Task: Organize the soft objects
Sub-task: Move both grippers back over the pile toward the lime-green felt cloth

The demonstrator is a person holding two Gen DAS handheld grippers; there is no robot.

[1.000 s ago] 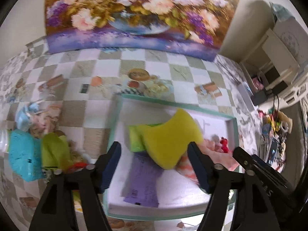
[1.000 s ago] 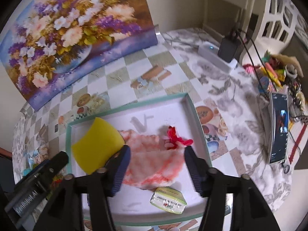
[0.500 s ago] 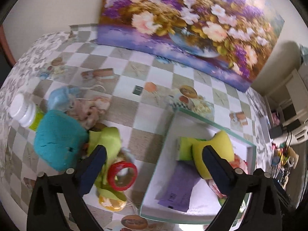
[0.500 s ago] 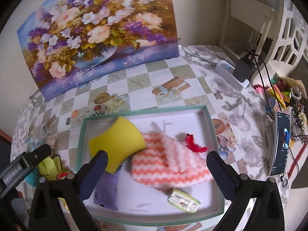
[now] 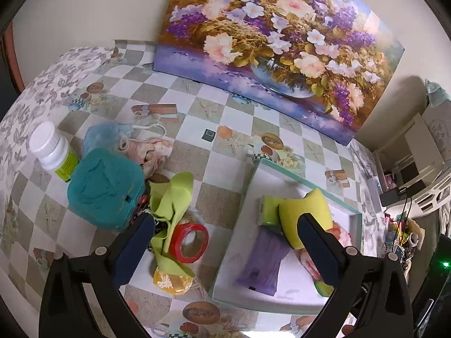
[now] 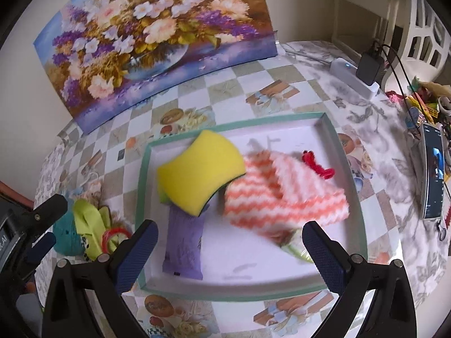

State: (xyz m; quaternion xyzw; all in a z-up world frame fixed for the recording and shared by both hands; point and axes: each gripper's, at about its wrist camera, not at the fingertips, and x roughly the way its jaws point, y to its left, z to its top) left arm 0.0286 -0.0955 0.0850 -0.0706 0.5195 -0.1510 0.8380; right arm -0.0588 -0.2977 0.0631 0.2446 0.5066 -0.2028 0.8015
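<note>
1. The left tongs (image 5: 224,235) stand wide open above the desk (image 5: 197,129) and hold nothing. They have just been opening. Between their tips I see the red tape ring (image 5: 191,242) on one side and the edge of the tray (image 5: 234,242) on the other.
2. The right tongs (image 6: 229,243) are also wide open and empty, and they too have just been opening. They hang over the tray (image 6: 349,188).
3. In the tray, the right view shows the yellow sponge (image 6: 200,176) lying partly over the purple packet (image 6: 184,246), with the orange and white fluffy cloth (image 6: 284,200) just beside it. A small red piece (image 6: 317,166) sits at the top of the cloth.
4. The left view shows this cloth only as a small corner behind the right finger, but it shows a green block (image 5: 267,209) under the sponge (image 5: 304,214) more clearly, next to the purple packet (image 5: 265,262).
5. Only the left view shows well the pile left of the tray: the teal soft object (image 5: 105,188), the lime green cloth (image 5: 172,202), a pink and blue fabric bundle (image 5: 129,146), a white bottle (image 5: 53,152) and a yellow round thing (image 5: 172,281) under the lime cloth.
6. In the right view this pile is small at the left edge, where the teal object (image 6: 66,233) is half hidden.
7. Only the right view shows the phone (image 6: 432,171) and the charger (image 6: 369,66) at the right side of the desk.
</note>
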